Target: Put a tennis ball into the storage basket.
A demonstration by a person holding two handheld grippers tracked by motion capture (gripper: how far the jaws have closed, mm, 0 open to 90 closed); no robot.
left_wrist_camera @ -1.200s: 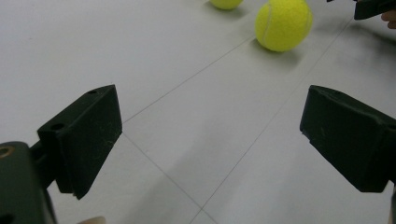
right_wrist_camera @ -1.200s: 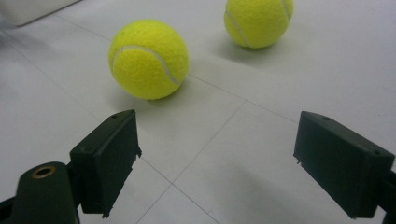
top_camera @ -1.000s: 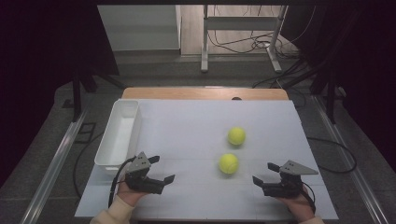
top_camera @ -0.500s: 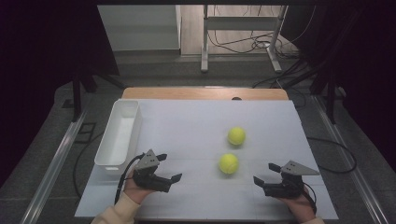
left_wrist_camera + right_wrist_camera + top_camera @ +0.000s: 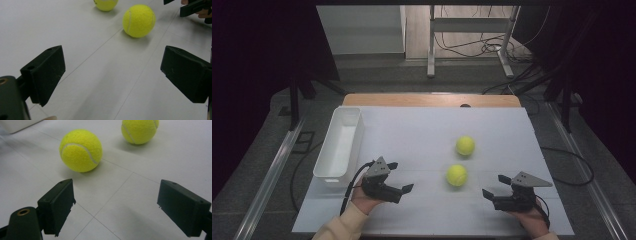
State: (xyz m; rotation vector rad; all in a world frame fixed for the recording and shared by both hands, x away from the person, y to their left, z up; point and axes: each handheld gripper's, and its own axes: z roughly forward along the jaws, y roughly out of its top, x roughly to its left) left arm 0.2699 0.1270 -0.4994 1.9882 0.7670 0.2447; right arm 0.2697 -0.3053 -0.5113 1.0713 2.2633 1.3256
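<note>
Two yellow tennis balls lie on the white table top: the nearer ball [image 5: 457,175] [image 5: 139,20] [image 5: 81,150] and the farther ball [image 5: 466,145] [image 5: 105,3] [image 5: 139,130]. My left gripper [image 5: 400,176] [image 5: 112,75] is held low to the left of the nearer ball, open, with nothing between its jaws. To the right of that ball, my right gripper [image 5: 494,186] [image 5: 116,207] is also open and empty. Both grippers point toward the nearer ball, and neither touches it. The right gripper [image 5: 192,7] appears at the top right of the left gripper view.
A white rectangular bin [image 5: 326,170] stands along the table's left side, just left of my left hand; its corner [image 5: 20,123] shows in the right gripper view. Beyond the table's far wooden edge [image 5: 432,100] are a dark floor, cables and a metal stand.
My left gripper has moved right and slightly forward, away from the bin and toward the nearer ball. The right gripper and both balls have stayed put.
</note>
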